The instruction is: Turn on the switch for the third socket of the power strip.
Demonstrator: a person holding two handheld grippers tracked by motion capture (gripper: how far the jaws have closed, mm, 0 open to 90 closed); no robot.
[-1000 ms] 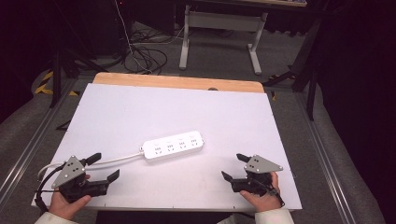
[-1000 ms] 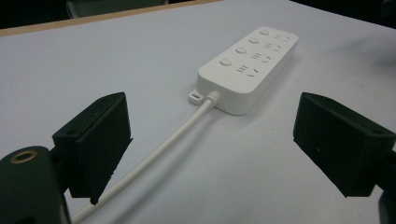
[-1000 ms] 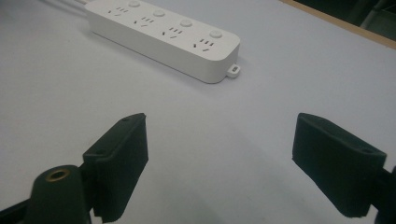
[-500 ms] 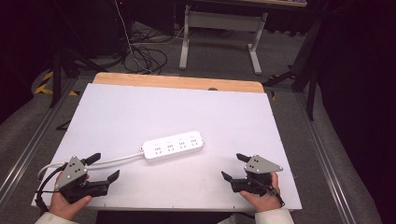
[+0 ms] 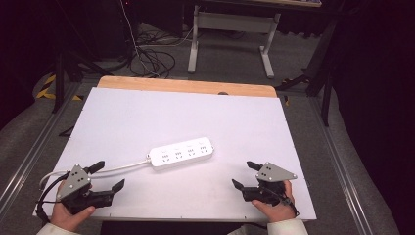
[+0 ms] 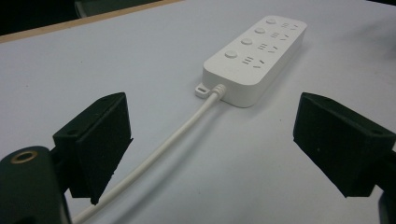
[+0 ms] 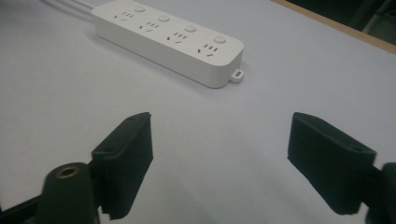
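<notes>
Power strip [image 5: 181,153] lies flat near the middle of the white table [image 5: 147,117], between the two grippers and touching neither. Left gripper [image 5: 105,177], held at the near left corner, has its jaws spread wide and empty; the strip's white cord [image 6: 163,149] runs on the table between them. Right gripper [image 5: 246,175], at the near right, is likewise spread and empty, aimed at the strip's free end.

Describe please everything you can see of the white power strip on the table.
The power strip is a flat white bar, plastic by its look, with rounded corners, four socket groups and four round buttons. A small mounting tab sits at each end. It lies flat near the middle of the white table. Its white cable runs toward the left gripper. Neither gripper touches the strip.
</notes>
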